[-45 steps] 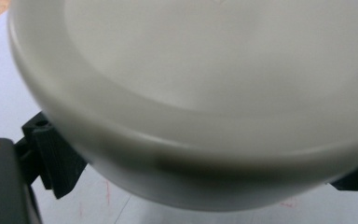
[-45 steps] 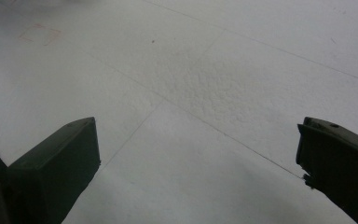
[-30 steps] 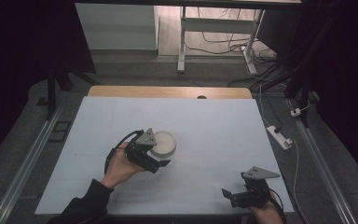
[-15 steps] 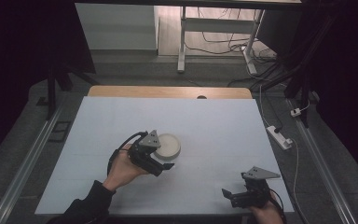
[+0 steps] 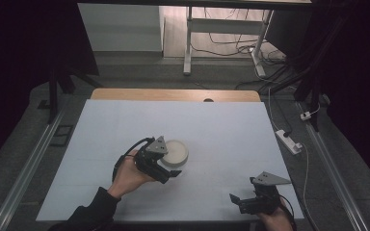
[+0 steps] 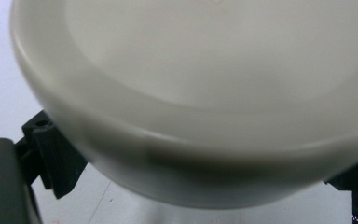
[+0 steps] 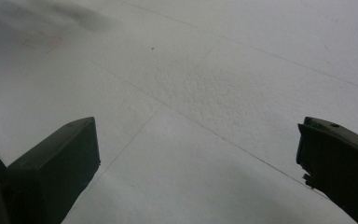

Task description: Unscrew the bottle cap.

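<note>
White bowl [image 5: 175, 152] sits upright near the middle of the white table [image 5: 221, 130], opening facing up; round, so no long axis to note. Left gripper [image 5: 169, 169] is at the bowl's near rim; in the left gripper view the bowl [image 6: 200, 93] lies between its jaws, which stand wide on either side; contact cannot be told. Right gripper [image 5: 238, 200] rests well apart from the bowl, toward the table's near right corner, jaws spread wide over bare tabletop [image 7: 205, 93]. Nothing lies between bowl and right gripper.
</note>
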### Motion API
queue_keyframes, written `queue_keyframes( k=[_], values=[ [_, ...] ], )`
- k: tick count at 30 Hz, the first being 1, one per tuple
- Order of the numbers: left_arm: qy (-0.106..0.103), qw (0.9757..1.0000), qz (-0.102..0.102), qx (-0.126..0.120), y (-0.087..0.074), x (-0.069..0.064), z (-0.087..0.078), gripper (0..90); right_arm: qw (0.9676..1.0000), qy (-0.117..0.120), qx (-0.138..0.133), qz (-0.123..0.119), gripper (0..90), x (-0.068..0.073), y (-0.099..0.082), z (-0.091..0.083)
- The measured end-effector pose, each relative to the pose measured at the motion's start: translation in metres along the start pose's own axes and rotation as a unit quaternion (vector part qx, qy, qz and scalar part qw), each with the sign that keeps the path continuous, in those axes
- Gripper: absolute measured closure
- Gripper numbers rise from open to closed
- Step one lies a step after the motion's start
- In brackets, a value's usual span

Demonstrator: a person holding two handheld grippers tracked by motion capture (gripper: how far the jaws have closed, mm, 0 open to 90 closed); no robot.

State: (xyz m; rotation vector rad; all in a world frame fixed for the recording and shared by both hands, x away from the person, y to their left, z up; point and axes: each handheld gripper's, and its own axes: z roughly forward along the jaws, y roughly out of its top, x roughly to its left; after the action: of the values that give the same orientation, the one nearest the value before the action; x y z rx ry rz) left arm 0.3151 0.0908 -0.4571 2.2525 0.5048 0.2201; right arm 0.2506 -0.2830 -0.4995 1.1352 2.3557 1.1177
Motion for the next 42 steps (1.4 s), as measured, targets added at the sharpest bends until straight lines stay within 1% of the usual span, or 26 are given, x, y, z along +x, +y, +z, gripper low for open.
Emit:
queue_keyframes(
  k=[3,10,12,15,18,21,22,23,27,34,36,37,38,39,41,42],
  values=[
    [0.001,1.0,-0.001,-0.001,-0.001,0.0,0.0,7.3,1.0,-0.001,-0.002,-0.002,0.0,0.001,0.0,0.0],
    [-0.001,1.0,0.0,0.0,-0.001,0.0,0.0,7.3,0.9998,0.006,-0.016,-0.002,0.0,0.003,0.004,-0.003],
    [-0.001,1.0,0.001,0.001,-0.001,0.0,0.0,7.3,0.9998,0.01,-0.02,-0.002,0.0,0.004,0.005,-0.004],
    [-0.001,1.0,0.002,0.001,-0.002,0.0,0.0,7.3,0.9994,0.021,-0.026,0.005,0.0,0.006,0.008,-0.005],
    [-0.003,1.0,0.005,-0.001,-0.002,0.0,0.0,7.3,0.9992,0.021,-0.033,0.001,0.0,0.009,0.012,-0.006],
    [-0.003,1.0,0.007,-0.002,-0.002,-0.001,0.0,7.3,0.9988,0.026,-0.041,-0.002,0.0,0.011,0.016,-0.006],
    [-0.004,1.0,0.007,-0.002,-0.002,-0.001,0.0,7.3,0.9987,0.027,-0.042,-0.01,0.0,0.014,0.019,-0.006],
    [-0.005,1.0,0.008,-0.003,-0.002,-0.001,0.0,7.3,0.9987,0.027,-0.042,-0.01,0.0,0.014,0.019,-0.006],
    [-0.004,0.9999,0.011,-0.003,-0.002,-0.002,0.0,7.3,0.9979,0.034,-0.048,-0.026,0.0,0.02,0.025,-0.005],
    [-0.004,0.9999,0.011,-0.007,-0.002,-0.002,-0.002,7.3,0.9963,0.055,-0.056,-0.035,0.0,0.028,0.037,-0.002],
    [-0.003,0.9999,0.011,-0.008,-0.002,-0.002,-0.003,7.3,0.9956,0.064,-0.058,-0.038,0.0,0.03,0.041,-0.001],
    [-0.003,0.9999,0.011,-0.008,-0.002,-0.002,-0.003,7.3,0.9945,0.076,-0.056,-0.045,0.0,0.032,0.044,0.0],
    [-0.003,0.9999,0.01,-0.008,-0.002,-0.002,-0.003,7.3,0.9945,0.076,-0.056,-0.045,0.0,0.032,0.044,0.0],
    [-0.002,0.9999,0.01,-0.009,-0.002,-0.002,-0.003,7.3,0.9934,0.085,-0.055,-0.054,0.0,0.035,0.048,0.002],
    [-0.002,0.9999,0.011,-0.009,-0.002,-0.002,-0.003,7.3,0.9928,0.089,-0.055,-0.058,0.0,0.036,0.05,0.003],
    [-0.002,0.9999,0.011,-0.01,-0.002,-0.002,-0.003,7.3,0.9916,0.096,-0.057,-0.066,0.0,0.039,0.054,0.005]
  ],
)
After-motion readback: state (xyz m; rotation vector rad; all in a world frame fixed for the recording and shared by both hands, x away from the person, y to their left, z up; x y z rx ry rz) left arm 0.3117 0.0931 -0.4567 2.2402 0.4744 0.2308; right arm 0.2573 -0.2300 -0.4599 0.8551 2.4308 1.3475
